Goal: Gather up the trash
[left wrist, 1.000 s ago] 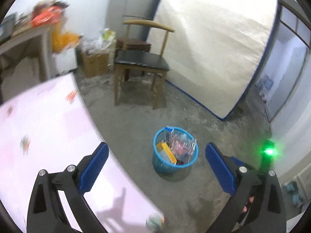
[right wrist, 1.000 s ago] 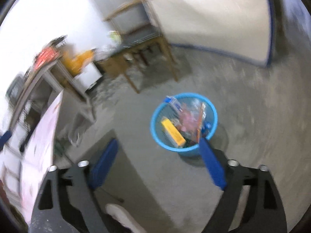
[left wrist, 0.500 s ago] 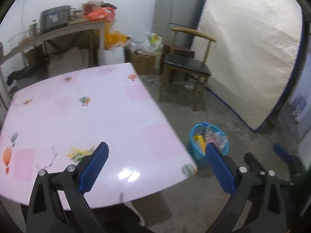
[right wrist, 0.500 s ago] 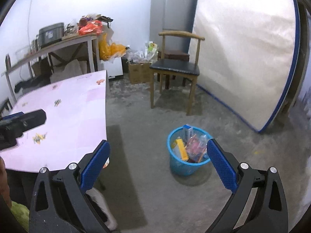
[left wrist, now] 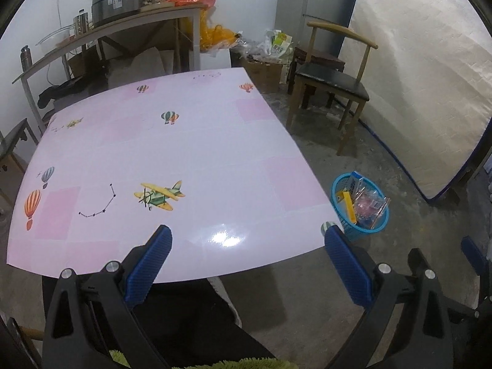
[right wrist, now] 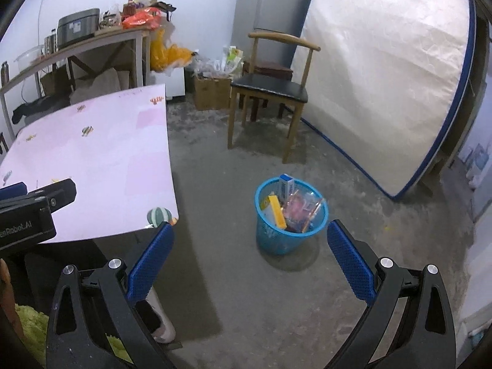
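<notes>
Since a second ago both views have swung away from the floor: my left tongs, which then looked down on the bin, now hang over the near edge of the pink surface, and my right tongs have levelled out from a blurred tilt. Both tongs stand wide open with nothing between the blue pads.

From the left view the blue trash basket stands on the concrete floor at about 3 o'clock, just beside the surface's right corner. From the right view the same basket sits just above centre, near 12 o'clock, filled with a yellow box, a white and blue carton and pink wrappers. At 1 o'clock behind it stands a wooden chair, and a mattress leans against the wall at 2 o'clock.
</notes>
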